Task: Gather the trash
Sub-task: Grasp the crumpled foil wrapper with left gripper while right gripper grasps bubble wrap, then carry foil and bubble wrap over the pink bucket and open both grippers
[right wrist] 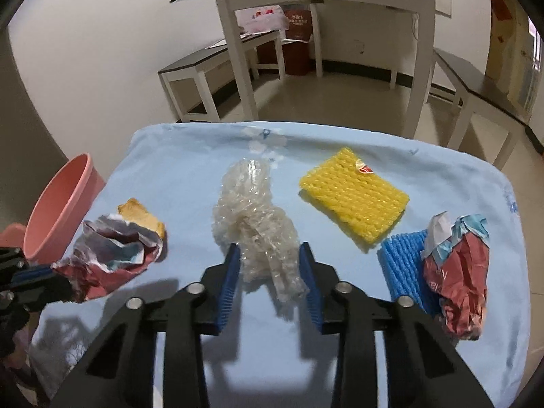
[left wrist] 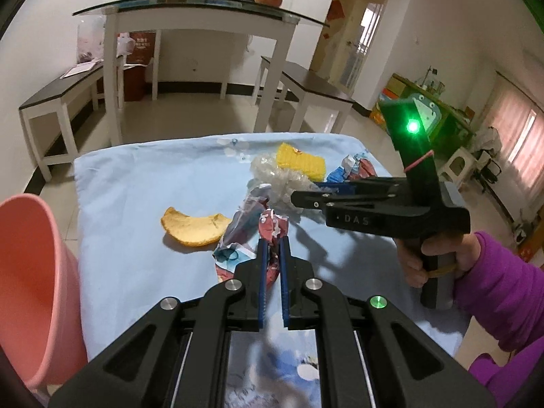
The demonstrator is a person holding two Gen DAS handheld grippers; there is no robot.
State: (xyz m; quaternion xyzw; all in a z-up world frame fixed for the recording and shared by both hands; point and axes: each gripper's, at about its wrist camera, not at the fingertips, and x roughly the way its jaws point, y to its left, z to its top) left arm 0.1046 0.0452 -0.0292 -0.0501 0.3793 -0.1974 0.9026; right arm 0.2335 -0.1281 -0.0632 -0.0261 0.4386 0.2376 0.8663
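The left gripper [left wrist: 273, 244] is clamped on a crumpled wrapper [left wrist: 272, 226], lifted just off the blue cloth [left wrist: 136, 183]. The right gripper [right wrist: 270, 268] stands apart around the bubble wrap [right wrist: 255, 210], its pads not clearly pressing. Nothing looks binned yet: peel [left wrist: 193, 229], yellow foam [right wrist: 353, 200], blue foam [right wrist: 404, 265] and another wrapper [right wrist: 459, 272] remain. What I can see inside the pink bin [left wrist: 30, 272] is bare.
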